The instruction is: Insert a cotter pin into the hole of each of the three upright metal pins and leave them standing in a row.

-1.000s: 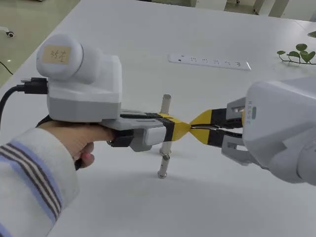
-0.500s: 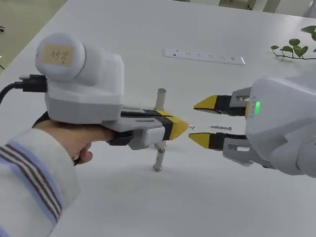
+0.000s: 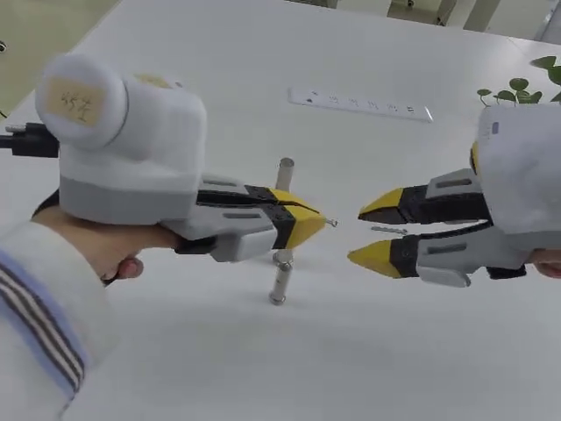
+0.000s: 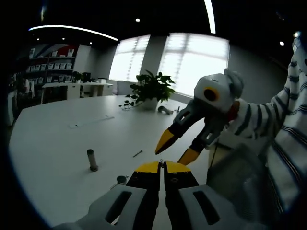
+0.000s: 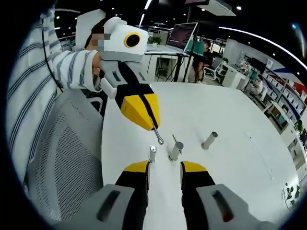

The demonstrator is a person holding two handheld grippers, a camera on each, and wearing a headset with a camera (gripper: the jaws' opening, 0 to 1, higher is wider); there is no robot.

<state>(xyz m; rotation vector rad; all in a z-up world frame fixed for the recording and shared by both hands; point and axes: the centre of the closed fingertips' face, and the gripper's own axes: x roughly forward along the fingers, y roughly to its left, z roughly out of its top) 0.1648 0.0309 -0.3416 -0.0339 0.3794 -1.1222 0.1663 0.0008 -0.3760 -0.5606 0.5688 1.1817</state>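
My left gripper point(image 3: 314, 224) is shut on a small cotter pin point(image 3: 330, 223), whose looped end pokes out past the yellow tips point(image 5: 160, 140). Just right of it, my right gripper point(image 3: 362, 235) stands open with nothing between its fingers, facing the left one across a small gap. Three upright metal pins stand on the white table under the grippers: one point(image 5: 209, 140) apart, one point(image 5: 176, 151) in the middle with a thin wire at its top, one point(image 5: 152, 154) nearest. In the head view the far pin point(image 3: 285, 174) rises behind the left gripper. A loose cotter pin point(image 3: 388, 231) lies on the table.
A white power strip point(image 3: 359, 103) lies farther back on the table. Green plant leaves point(image 3: 517, 89) reach in at the back right. A grey mesh chair back point(image 5: 62, 158) stands by the table's near edge. The person's striped sleeve point(image 3: 39, 342) is at the lower left.
The two grippers' tips met a second ago. The right gripper has since opened and drawn back to the right, leaving the cotter pin in the shut left gripper.
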